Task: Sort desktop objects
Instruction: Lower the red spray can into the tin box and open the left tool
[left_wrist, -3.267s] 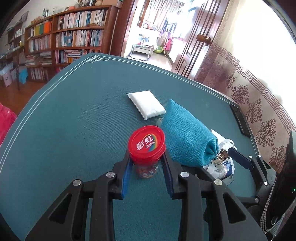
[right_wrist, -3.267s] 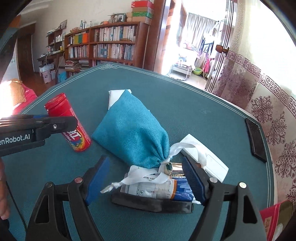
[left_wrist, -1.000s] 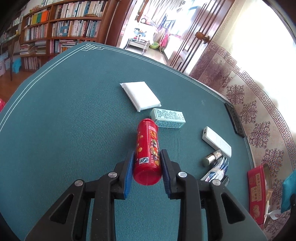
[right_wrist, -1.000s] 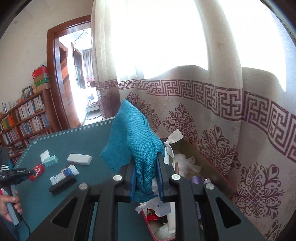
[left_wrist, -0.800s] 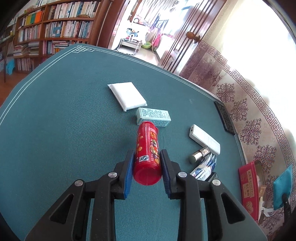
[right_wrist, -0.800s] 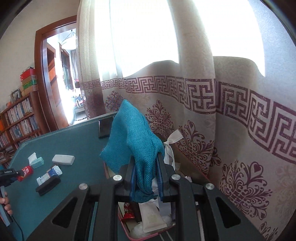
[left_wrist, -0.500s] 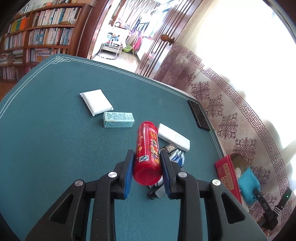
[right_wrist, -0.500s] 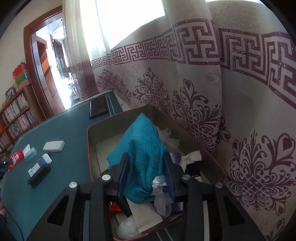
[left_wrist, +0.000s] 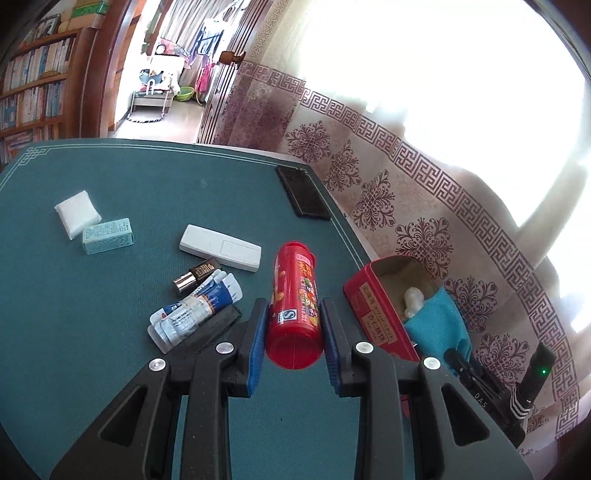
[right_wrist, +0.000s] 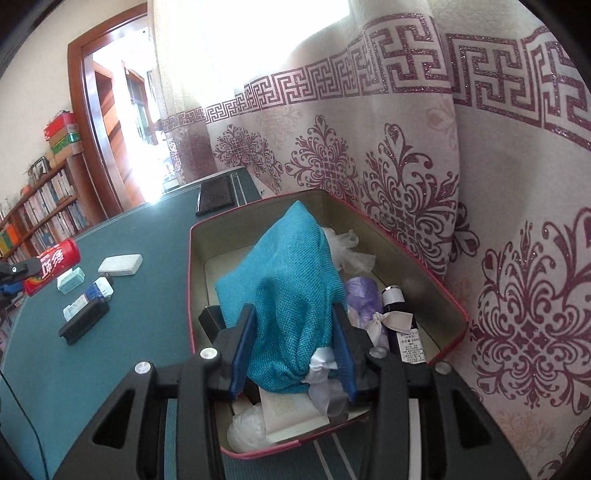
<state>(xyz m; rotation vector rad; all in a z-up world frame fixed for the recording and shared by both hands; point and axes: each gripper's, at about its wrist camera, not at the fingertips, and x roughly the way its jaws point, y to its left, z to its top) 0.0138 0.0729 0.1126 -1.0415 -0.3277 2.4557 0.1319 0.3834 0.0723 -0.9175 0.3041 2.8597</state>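
The left hand-held gripper (left_wrist: 293, 332) is clamping a red candy tube (left_wrist: 294, 302) by its base end, the tube's long axis running straight out ahead along the fingers, and the red tin box (left_wrist: 373, 314) is sitting just ahead and to its right at the edge of the worktop (left_wrist: 110, 177). The right hand-held gripper (right_wrist: 293, 350) is already over that box, its jaws having just been opening around the teal cloth pouch (right_wrist: 284, 280), which is slumping inside among wrapped oddments. Patterned curtains are hanging close behind, bookshelves across the room.
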